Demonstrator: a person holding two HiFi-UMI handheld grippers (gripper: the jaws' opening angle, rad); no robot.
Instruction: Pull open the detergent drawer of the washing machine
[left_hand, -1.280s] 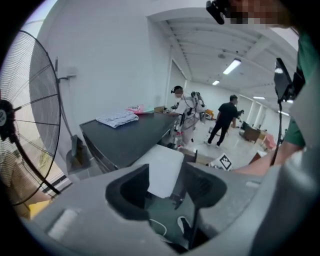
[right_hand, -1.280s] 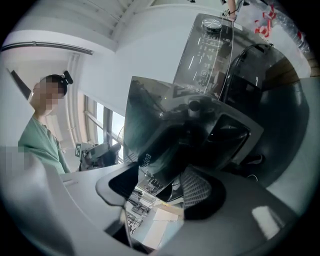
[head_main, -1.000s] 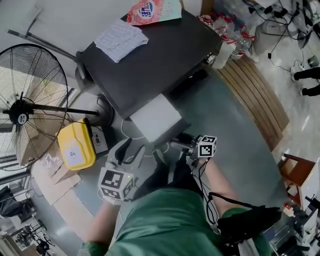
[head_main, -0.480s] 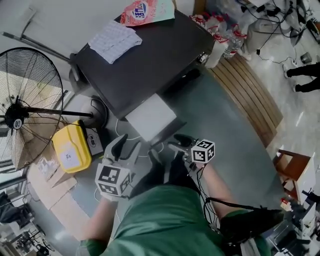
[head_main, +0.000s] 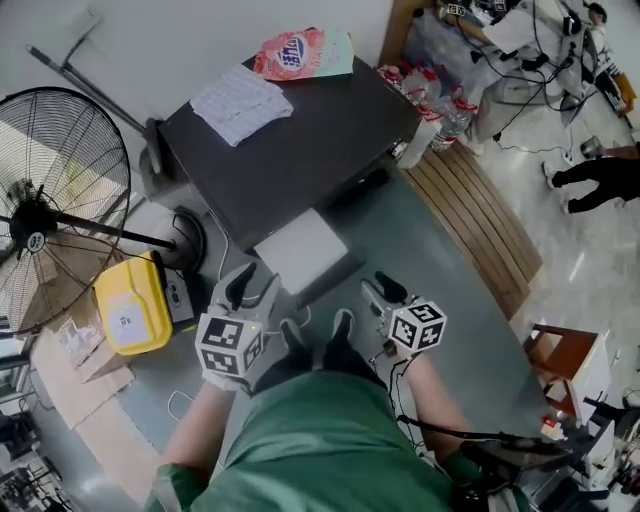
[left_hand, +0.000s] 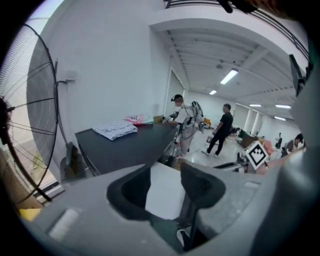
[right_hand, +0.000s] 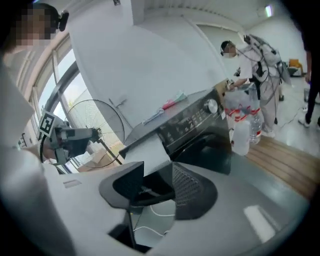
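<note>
The dark washing machine (head_main: 300, 140) stands ahead, and its white detergent drawer (head_main: 300, 250) juts out of the front. My left gripper (head_main: 252, 283) hangs just short of the drawer's left corner. Its jaws are closing a little with nothing between them, and the drawer (left_hand: 162, 192) shows through the gap. My right gripper (head_main: 380, 290) is off to the right of the drawer, clear of it. Its jaws are also closing on nothing. In the right gripper view the drawer (right_hand: 147, 150) sticks out beside the control panel (right_hand: 192, 120), beyond the right gripper (right_hand: 157, 180).
A large standing fan (head_main: 50, 210) and a yellow box (head_main: 125, 305) are at the left. A detergent bag (head_main: 300, 52) and a folded cloth (head_main: 240, 100) lie on the machine. Bottles (head_main: 440, 110) and a wooden platform (head_main: 480, 210) are at the right. People stand far behind.
My right gripper has drawn back from the drawer's front, up and to the right, with its jaws narrower. The left gripper has risen slightly. The drawer stays pulled out.
</note>
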